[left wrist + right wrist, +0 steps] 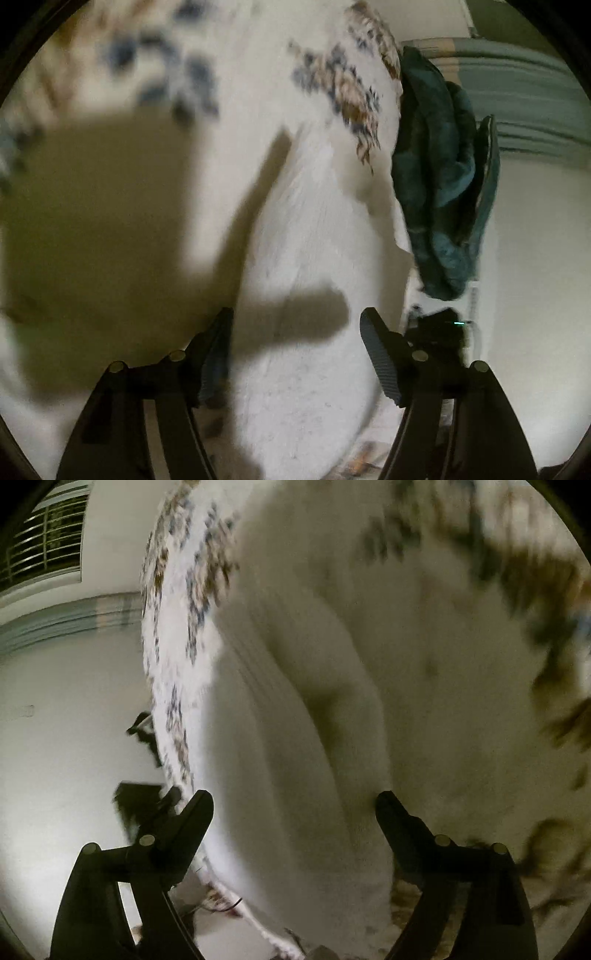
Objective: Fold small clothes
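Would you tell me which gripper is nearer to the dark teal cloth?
Left. The left gripper hangs open over white fabric, with the teal cloth just ahead to its right. The right gripper, also open, does not show that cloth.

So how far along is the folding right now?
Nothing looks finished. Both the left claw and right claw are open over the white cloth, neither gripping it. The teal garment lies crumpled at the edge, not yet folded.
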A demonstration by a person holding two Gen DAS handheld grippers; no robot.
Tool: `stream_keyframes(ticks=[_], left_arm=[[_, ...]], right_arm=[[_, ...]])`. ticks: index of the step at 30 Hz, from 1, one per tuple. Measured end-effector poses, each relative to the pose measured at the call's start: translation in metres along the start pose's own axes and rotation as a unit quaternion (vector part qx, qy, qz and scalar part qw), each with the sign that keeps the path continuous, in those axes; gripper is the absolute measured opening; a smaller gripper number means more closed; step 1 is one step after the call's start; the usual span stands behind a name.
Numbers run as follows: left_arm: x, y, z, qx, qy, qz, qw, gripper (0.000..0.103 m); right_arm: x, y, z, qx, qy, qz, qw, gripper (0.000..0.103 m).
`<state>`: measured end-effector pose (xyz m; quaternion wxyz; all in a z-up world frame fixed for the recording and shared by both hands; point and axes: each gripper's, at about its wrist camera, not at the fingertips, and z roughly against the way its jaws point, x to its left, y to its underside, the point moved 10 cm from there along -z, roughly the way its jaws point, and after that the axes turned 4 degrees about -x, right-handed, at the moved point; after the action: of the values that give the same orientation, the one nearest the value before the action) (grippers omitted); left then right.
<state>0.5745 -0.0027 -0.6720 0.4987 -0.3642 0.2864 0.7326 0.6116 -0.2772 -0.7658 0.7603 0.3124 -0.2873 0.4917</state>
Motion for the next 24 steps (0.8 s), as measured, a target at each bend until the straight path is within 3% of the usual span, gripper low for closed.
stream_keyframes(ticks=[2,7,9,14,17,21,22,23,24], left_arm=[[-0.001,0.005,-0.014,0.010,0.014,0.003,0.9999,0.068],[-0.008,0.003,-0.032,0.013,0.022,0.007,0.9996,0.072],[-0.009,0.002,-0.032,0.013,0.027,0.008,0.9995,0.072],[-0.007,0.007,-0.032,0.035,-0.005,-0.023,0.9991,0.071],[-0.005,0.004,-0.037,0.039,0.003,-0.013,0.9992,0.073],[-0.013,0.006,-0.041,0.028,0.003,-0.024,0.9993,0.072],[-0.016,0.007,-0.040,0.025,0.003,-0.028,0.9993,0.068],[-0.018,0.008,-0.039,0.020,0.002,-0.034,0.9992,0.056],[-0.021,0.008,-0.036,0.011,-0.007,-0.043,0.9990,0.036]], right_arm=[[-0.004,0.002,-0.015,0.010,-0.016,0.000,1.000,0.103],[-0.002,0.001,-0.034,0.030,-0.036,-0.005,0.999,0.103],[-0.002,0.002,-0.039,0.044,-0.021,0.006,0.999,0.103],[-0.010,0.014,-0.035,0.068,-0.004,0.011,0.998,0.102],[-0.017,0.029,-0.044,0.087,-0.021,-0.001,0.996,0.102],[-0.005,0.033,-0.061,0.073,-0.045,0.004,0.996,0.102],[0.000,0.033,-0.063,0.065,-0.046,0.011,0.997,0.099],[0.004,0.034,-0.065,0.055,-0.039,0.023,0.997,0.085],[0.005,0.036,-0.066,0.050,-0.035,0.024,0.998,0.075]])
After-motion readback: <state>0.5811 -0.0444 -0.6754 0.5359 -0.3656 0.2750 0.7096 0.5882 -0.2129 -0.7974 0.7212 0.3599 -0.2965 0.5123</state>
